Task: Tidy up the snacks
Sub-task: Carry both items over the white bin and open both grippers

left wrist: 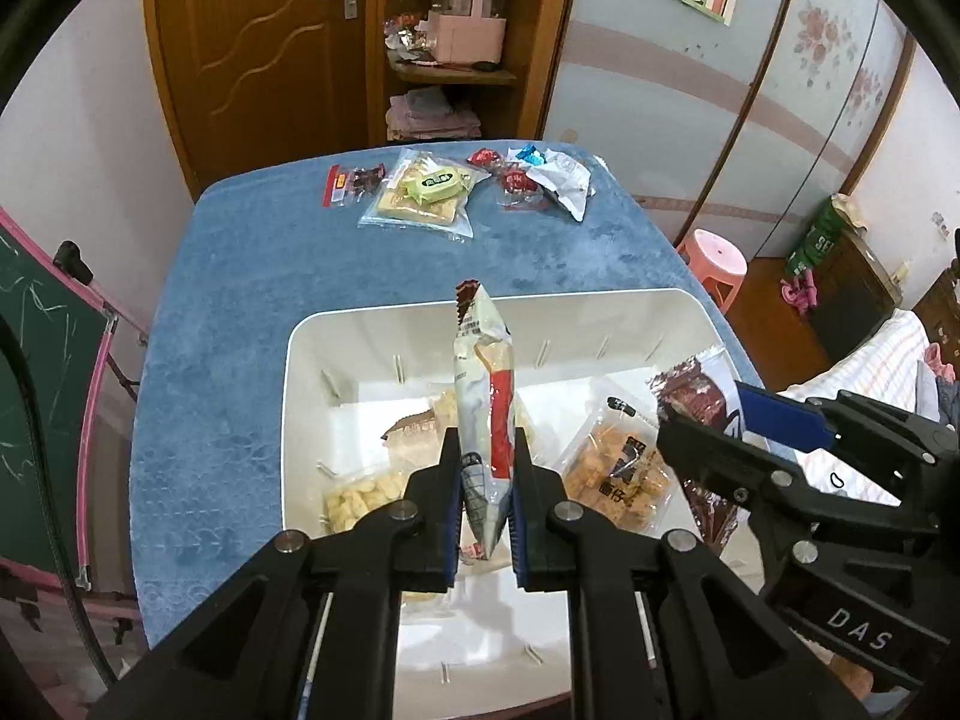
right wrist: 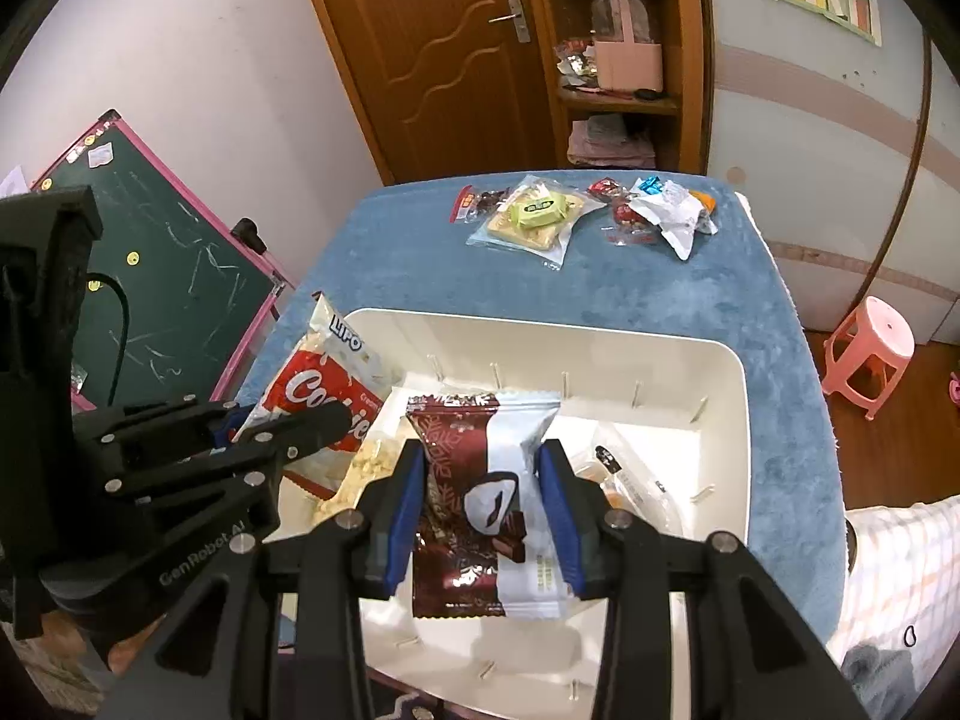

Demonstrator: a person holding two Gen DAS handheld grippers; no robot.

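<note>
My left gripper (left wrist: 486, 450) is shut on a red and white cookie packet (left wrist: 485, 408), held edge-on over the white bin (left wrist: 420, 313). The same packet (right wrist: 324, 384), labelled Lipo Cookie, shows in the right wrist view at the bin's left rim. My right gripper (right wrist: 485, 468) is shut on a dark red and pale blue chocolate snack pack (right wrist: 486, 498), above the white bin (right wrist: 729, 396). That pack (left wrist: 696, 402) also shows at the right in the left wrist view. Inside the bin lie an orange cracker bag (left wrist: 618, 468) and a yellow snack bag (left wrist: 360, 498).
The bin rests on a blue cloth-covered table (left wrist: 252, 300). At the table's far edge lie several loose snacks: a biscuit pack with a green candy (left wrist: 426, 192), red candies (left wrist: 516, 180) and a white wrapper (left wrist: 558, 177). A green chalkboard (right wrist: 162, 276) stands left; a pink stool (right wrist: 864, 354) stands right.
</note>
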